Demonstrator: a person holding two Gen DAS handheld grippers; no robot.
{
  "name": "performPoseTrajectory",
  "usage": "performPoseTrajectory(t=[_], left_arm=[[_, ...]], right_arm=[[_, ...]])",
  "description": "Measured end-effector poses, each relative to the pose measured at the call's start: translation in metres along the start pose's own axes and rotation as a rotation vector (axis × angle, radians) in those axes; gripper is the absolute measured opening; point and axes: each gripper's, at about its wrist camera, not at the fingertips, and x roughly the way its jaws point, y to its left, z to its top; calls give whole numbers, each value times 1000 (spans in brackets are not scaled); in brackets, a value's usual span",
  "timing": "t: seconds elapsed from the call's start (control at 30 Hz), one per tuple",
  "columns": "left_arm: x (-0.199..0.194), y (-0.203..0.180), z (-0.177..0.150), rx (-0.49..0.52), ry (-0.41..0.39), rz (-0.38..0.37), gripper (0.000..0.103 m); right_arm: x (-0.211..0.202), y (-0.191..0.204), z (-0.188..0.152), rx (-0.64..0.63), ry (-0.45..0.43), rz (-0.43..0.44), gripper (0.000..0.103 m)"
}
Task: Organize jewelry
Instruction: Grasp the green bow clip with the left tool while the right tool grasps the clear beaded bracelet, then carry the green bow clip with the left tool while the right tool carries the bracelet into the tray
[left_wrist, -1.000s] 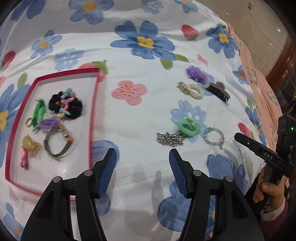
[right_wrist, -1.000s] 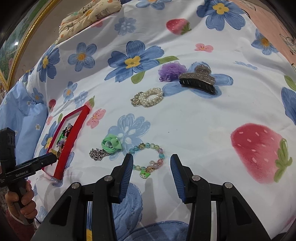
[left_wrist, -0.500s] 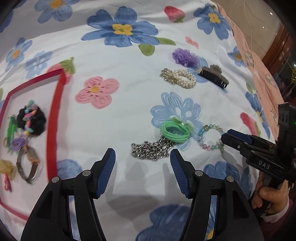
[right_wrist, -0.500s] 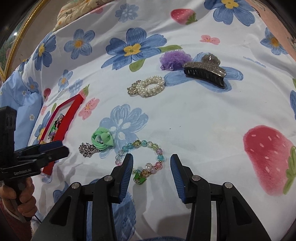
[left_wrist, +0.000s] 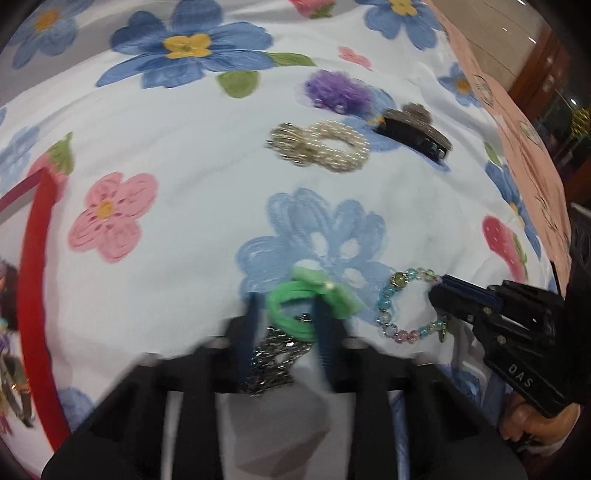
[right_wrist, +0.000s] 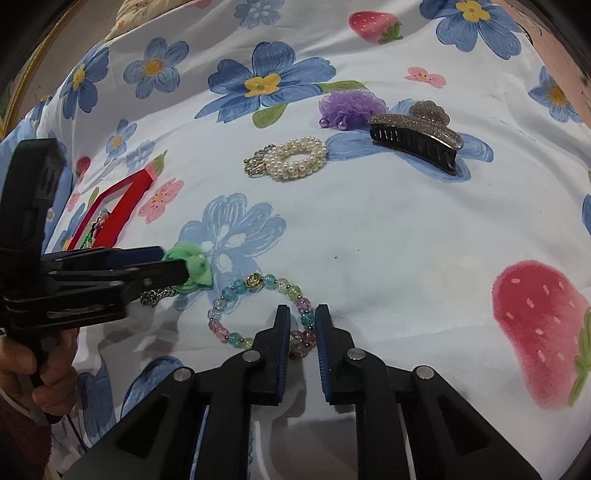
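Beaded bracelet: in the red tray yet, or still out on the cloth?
Out. The beaded bracelet lies on the floral cloth, right gripper fingers closing around its beads; red tray sits apart.

White floral sheet (right_wrist: 388, 229) printed with blue flowers and red strawberries across most of both views, peach patterned fabric (left_wrist: 517, 122) at upper right, glossy floor (left_wrist: 491, 22) beyond, gilt frame edge (right_wrist: 33, 62) at upper left.

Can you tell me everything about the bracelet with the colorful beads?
The beaded bracelet is a ring of glassy round beads in blue, green, pink and purple, with one gold-looking bead. It lies flat on the flowery cloth. The right gripper has its fingers closed around the near side of it.
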Motion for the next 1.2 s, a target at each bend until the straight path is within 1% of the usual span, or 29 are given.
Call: performPoseTrajectory(t=[0.03,0.1,0.23,0.47,0.53,0.67,0.87,1.03,1.2], left_arm=[[-1,-1,-1,10,-4,2,7],[-6,-3,-2,23,-18,-3,5],[-23,-2,-5,18,-59,-11,5],[-63,13,-13,-48,-132,-39,5],[-73,19,-17,-68,-148,-35,5],[-96,35,-28,-107,-184,-25,5],[-126,66,-53,-193,-222,9,5],[-150,95,-76,-267,-258,35,5],[-165,130,-101,-336,-267,81,5]], right_arm=[[0,0,1,0,-1,5,7],[-3,-1,1,10,-11,15,7],[-10,1,5,17,-32,41,7],[-38,18,19,-17,-108,79,7],[-46,26,24,-31,-130,95,7],[-54,41,29,-53,-152,119,7],[-57,68,33,-89,-160,163,7],[-54,98,35,-129,-150,212,7],[-50,131,38,-176,-142,261,7]])
